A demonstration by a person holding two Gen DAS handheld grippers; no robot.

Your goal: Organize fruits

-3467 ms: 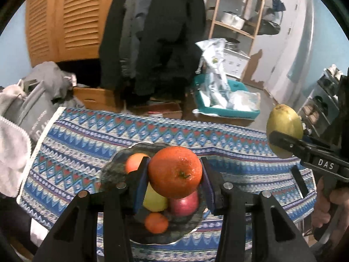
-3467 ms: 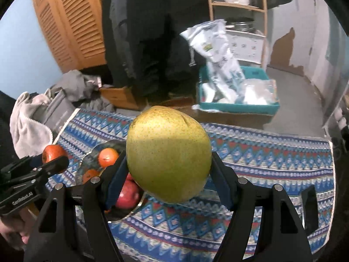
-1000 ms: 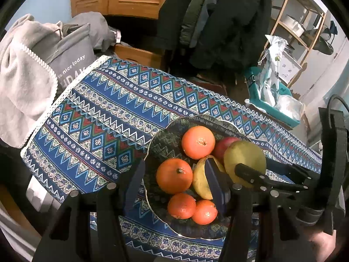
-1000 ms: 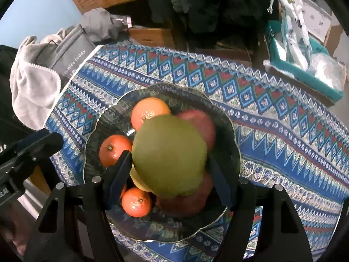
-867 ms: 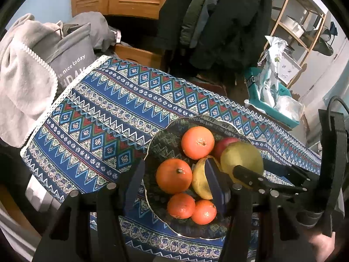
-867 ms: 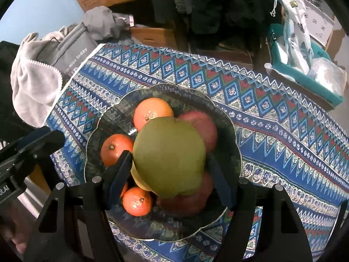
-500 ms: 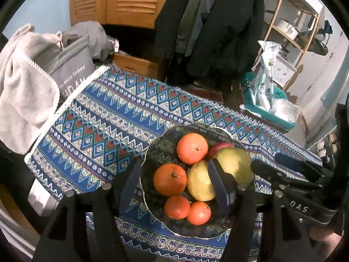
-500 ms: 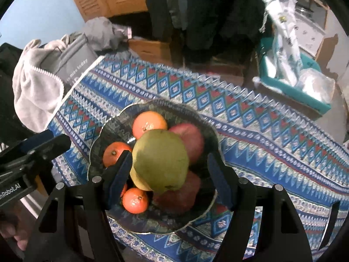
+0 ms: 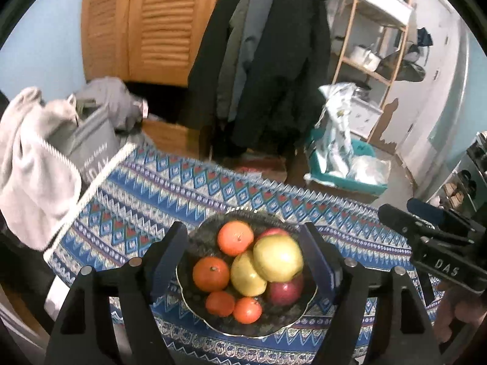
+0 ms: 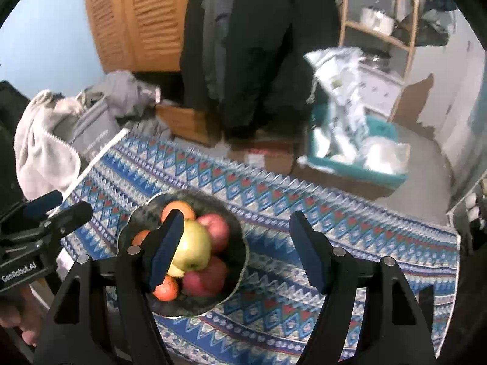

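We lift both grippers clear of the fruit bowl (image 9: 194,299) on the patterned bench (image 9: 146,200) without brushing the pile. The left gripper (image 9: 243,255) has just been opening; its fingers stand wide and empty, as do the right gripper (image 10: 234,249) fingers. The pear (image 9: 277,258) sits atop the pile, so we rise straight up.

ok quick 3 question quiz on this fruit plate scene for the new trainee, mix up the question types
1. True or false: the right gripper holds the green pear.
2. Multiple choice: where does the green pear sit? A) on the patterned cloth beside the plate, B) on top of the fruit pile in the dark plate, C) in the teal bin.
3. Fill in: the left gripper hangs above the plate and its jaws are ____.

Key
1. False: its jaws are apart with nothing between them.
2. B: it rests against a yellow apple and above a red apple.
3. Open: they have just been opening, with nothing between them.
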